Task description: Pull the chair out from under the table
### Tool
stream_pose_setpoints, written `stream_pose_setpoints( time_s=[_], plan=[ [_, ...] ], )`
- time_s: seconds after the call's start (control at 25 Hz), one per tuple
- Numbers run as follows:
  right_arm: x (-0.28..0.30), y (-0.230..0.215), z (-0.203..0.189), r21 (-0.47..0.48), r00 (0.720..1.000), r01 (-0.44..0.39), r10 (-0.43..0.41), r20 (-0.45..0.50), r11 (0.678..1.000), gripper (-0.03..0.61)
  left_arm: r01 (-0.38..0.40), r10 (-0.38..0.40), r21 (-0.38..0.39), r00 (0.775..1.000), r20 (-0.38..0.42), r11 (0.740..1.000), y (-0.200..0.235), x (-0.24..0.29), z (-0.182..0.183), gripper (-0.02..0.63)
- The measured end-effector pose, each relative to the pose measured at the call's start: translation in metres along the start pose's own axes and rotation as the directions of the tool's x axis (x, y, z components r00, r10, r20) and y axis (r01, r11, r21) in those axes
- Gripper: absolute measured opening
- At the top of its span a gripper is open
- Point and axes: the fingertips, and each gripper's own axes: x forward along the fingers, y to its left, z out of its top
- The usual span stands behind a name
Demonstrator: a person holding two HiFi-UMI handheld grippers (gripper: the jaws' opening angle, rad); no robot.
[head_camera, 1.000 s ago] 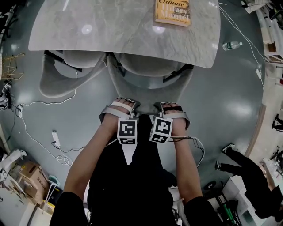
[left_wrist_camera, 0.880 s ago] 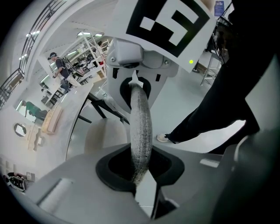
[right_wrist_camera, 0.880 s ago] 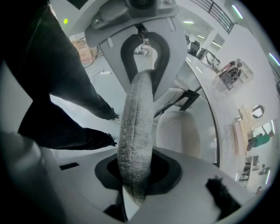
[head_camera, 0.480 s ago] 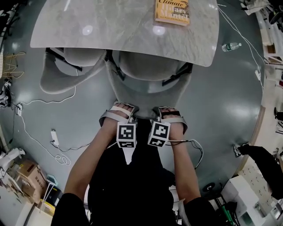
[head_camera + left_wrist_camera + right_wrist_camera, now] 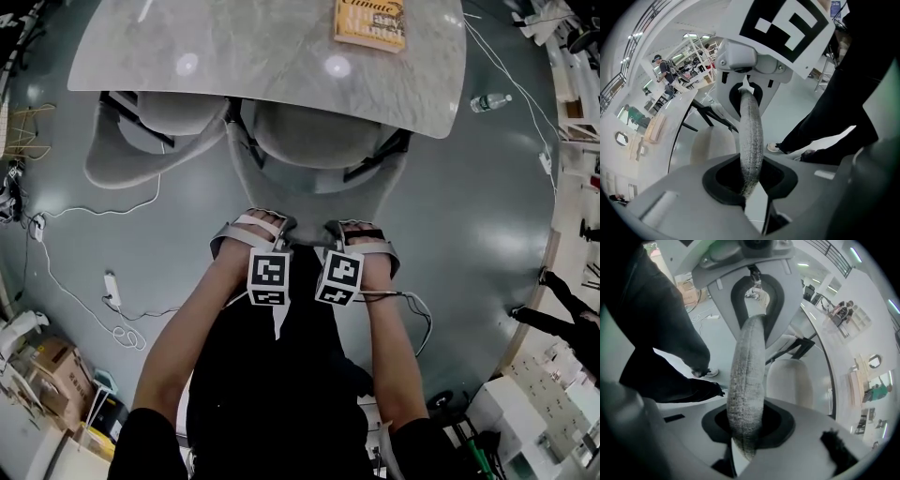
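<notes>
The grey upholstered chair (image 5: 319, 141) stands half under the marble table (image 5: 234, 56), its backrest toward me. My left gripper (image 5: 277, 228) and right gripper (image 5: 339, 230) sit side by side on the backrest's top edge, pointing down, each shut on it. In the left gripper view the fabric edge (image 5: 751, 136) runs up from between my left gripper (image 5: 750, 185) jaws to the other gripper. The right gripper view shows the same edge (image 5: 747, 380) pinched in my right gripper (image 5: 746, 432).
A second grey chair (image 5: 141, 141) stands under the table at the left. A book (image 5: 370, 23) lies on the table's far side. A bottle (image 5: 492, 100) and cables (image 5: 112, 300) lie on the floor. A person (image 5: 567, 314) stands at the right edge.
Both grippers and the chair's backrest have shifted slightly toward me, away from the table. The person at the right has moved off toward the picture's edge.
</notes>
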Motion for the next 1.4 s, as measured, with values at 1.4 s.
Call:
stream_pose_setpoints(
  time_s=[1.4],
  plan=[
    [-0.008,0.049,0.016,0.049,1.0,0.01,-0.01,-0.007,0.999,0.072,0.024,-0.025,0.045,0.999,0.024,0.999,-0.05,-0.013,0.001,0.077]
  ],
)
